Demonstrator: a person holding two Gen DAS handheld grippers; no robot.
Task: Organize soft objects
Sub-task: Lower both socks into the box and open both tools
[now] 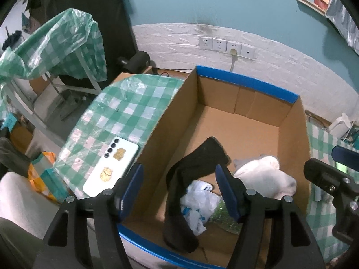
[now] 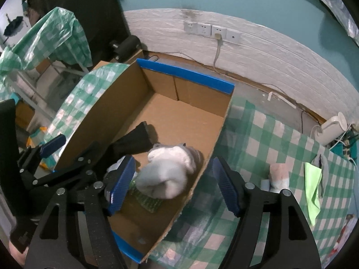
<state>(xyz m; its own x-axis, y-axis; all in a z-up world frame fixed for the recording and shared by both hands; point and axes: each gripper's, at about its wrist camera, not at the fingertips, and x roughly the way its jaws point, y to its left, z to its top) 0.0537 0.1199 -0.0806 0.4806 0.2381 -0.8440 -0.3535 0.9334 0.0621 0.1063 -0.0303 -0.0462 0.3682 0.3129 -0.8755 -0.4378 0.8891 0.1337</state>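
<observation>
Both tongs gape empty: our left gripper (image 1: 179,192) hangs over the cardboard box (image 1: 294,132) holding the black sock (image 1: 179,179) and white sock bundle (image 2: 166,174). Our right gripper (image 2: 174,186) straddles the box wall; descending, we risk snagging it. The green cloth (image 2: 313,190) lies outside on the checkered tablecloth (image 2: 258,134).

Black hand-held gripper (image 1: 179,190), blue pads (image 1: 226,192)

Open cardboard box (image 1: 289,134) holding limp black sock (image 1: 195,170), bunched white sock (image 1: 267,177), crumpled white plastic bag (image 1: 197,204)

Matt corrugated cardboard box (image 1: 291,123), glossy plastic tablecloth (image 1: 125,112).
</observation>
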